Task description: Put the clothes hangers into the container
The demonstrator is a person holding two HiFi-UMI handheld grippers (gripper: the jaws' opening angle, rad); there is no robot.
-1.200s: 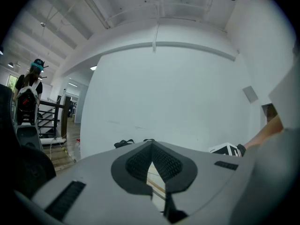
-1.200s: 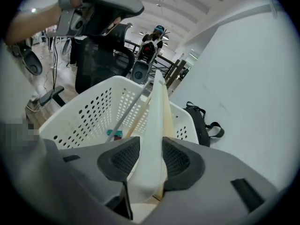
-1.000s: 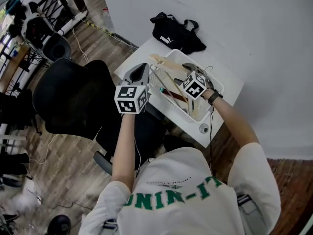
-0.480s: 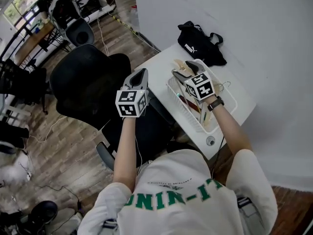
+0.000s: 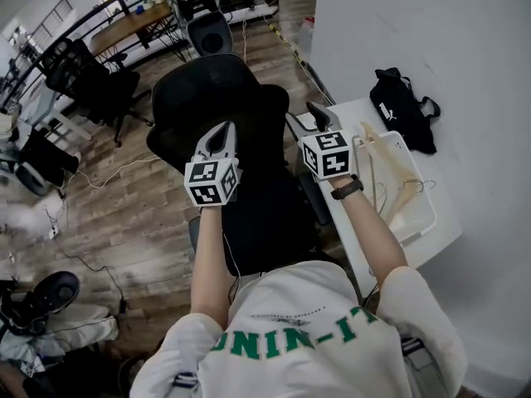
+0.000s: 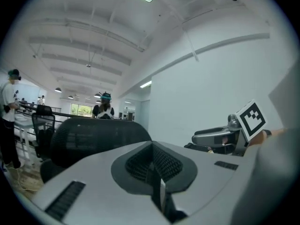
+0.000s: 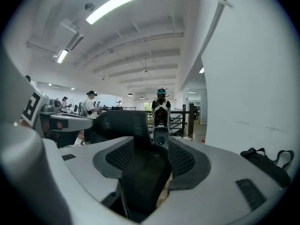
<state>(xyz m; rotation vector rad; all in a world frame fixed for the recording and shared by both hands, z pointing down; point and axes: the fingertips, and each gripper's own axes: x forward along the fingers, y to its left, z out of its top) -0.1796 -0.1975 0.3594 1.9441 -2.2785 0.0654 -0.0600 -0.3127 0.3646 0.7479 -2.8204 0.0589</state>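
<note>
I reckon the hangers [image 5: 402, 197] in the container [image 5: 426, 215] at right are light, stiff, best gripped mid-bar; left gripper [image 5: 221, 131] pressed together, right gripper [image 5: 318, 110] spread, empty, just narrowing

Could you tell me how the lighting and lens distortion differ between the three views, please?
Head view: evenly lit and sharp, with only soft shadows. Left gripper view: strong fisheye with black corners, and the ceiling beams bow. Right gripper view: the same fisheye, and the ceiling light strip glares white.

Head view downward; gripper views level, sharing chair [image 5: 224, 98]
</note>
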